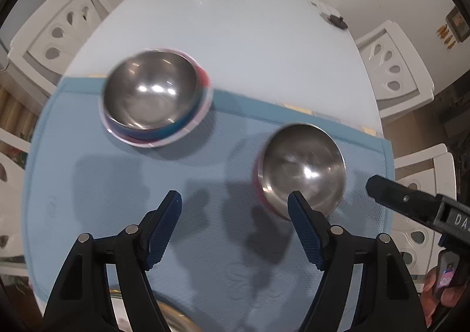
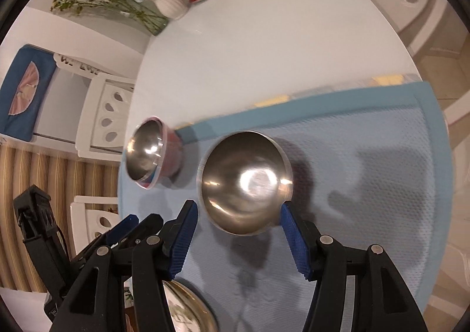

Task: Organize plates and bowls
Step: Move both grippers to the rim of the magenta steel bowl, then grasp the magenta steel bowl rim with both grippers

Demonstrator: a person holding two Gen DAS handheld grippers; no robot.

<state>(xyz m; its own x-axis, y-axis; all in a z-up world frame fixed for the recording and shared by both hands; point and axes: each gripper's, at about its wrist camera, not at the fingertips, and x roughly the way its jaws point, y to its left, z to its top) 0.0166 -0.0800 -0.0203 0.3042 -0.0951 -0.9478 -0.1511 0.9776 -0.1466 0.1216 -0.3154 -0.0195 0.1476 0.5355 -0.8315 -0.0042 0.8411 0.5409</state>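
Left tongs (image 1: 235, 202): apart, nothing between the blue pads, pointed steeply down over the blue mat (image 1: 88, 185). Right tongs (image 2: 238, 208): also apart, straddling the near rim of the lone steel bowl (image 2: 245, 182) without any clear press on it; right pad seems just at the rim at 5 o'clock of the bowl, left pad beside the wall at 8 o'clock, contact not certain through the blur.

Task's things, 2 groups on the mat, which covers the near part of the white surface (image 1: 235, 38):
- Stacked steel bowl (image 1: 151, 92), nested in a blue one and a pink-rimmed one, at 11 o'clock from the left tongs, well apart.
- Lone steel bowl, red-skirted outside, at 1 o'clock from the left tongs and near its right pad; seen from the right wrist, dead ahead at 12 o'clock.
- A further steel rim (image 2: 188, 308) at 6 o'clock under both tongs, mostly hidden.

Deciding relation, as a judgement: lone bowl lies nearer the right hand, already framed by its tongs; stack lies at 10 o'clock of that bowl, separate from it. Bowls round, so no long axis to match, only a rim to pinch. Likely next: close on the near rim, lift, carry toward 10 o'clock, nest into the stack. Risk: slick steel slipping from a shallow pinch.
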